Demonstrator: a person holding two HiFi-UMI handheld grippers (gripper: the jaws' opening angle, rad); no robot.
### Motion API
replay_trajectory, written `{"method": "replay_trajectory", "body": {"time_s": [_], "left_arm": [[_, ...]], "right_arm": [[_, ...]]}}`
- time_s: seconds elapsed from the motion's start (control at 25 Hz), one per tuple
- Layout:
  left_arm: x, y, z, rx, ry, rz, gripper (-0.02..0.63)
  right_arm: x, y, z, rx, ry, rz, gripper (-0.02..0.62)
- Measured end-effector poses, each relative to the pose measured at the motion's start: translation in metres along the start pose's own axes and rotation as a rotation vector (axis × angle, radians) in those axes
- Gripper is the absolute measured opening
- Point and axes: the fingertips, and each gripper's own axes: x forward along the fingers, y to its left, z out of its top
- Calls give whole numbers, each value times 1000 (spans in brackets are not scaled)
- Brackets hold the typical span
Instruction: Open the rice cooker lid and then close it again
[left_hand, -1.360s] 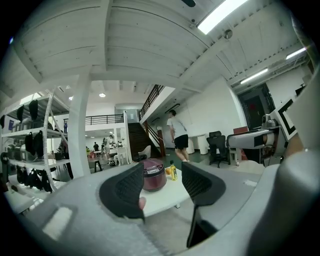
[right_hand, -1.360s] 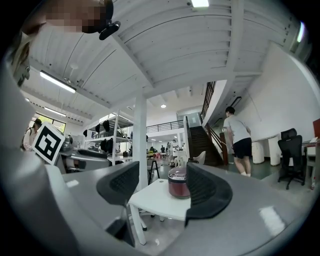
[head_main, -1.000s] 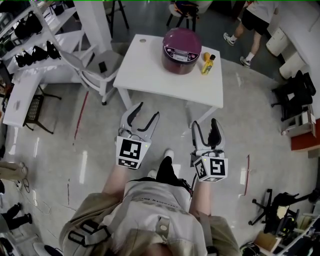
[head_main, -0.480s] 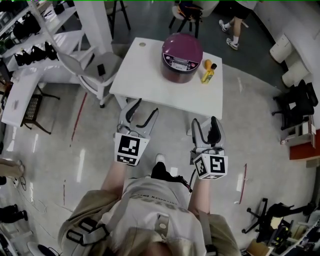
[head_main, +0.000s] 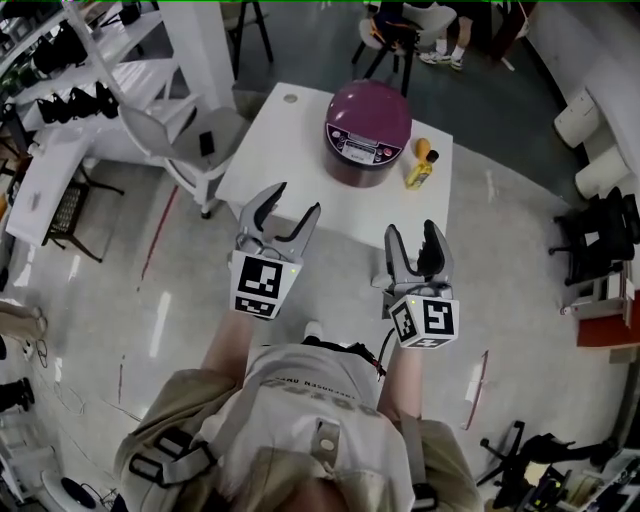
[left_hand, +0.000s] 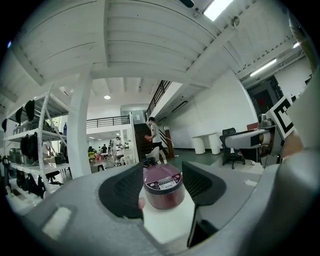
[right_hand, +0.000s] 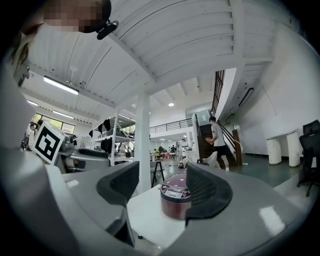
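Maroon rice cooker is seen, lid shut, on a white table, at twelve o'clock from the grippers and well apart. Both the left gripper and the right gripper are held partly open and empty. Opening and closing are judged yet undone

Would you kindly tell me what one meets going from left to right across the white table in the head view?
small round tan disc → round maroon rice cooker → yellow plastic bottle
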Motion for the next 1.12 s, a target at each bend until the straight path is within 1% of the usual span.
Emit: {"method": "replay_trajectory", "body": {"time_s": [0.16, 0.48, 0.68, 0.88, 1.12], "left_arm": [[25, -2, -2, 5, 10, 3, 255], [62, -3, -10, -7, 23, 18, 255], [77, -10, -21, -6, 56, 10, 255], [82, -13, -37, -14, 102, 8, 255], [95, -18, -58, -15, 148, -30, 258]], "right_arm": [[21, -19, -3, 7, 2, 21, 268], [50, -41, -12, 9, 20, 64, 268], [61, -52, -24, 29, 35, 77, 268], [64, -52, -37, 42, 61, 89, 268], [73, -56, -56, 47, 96, 83, 268]]}}
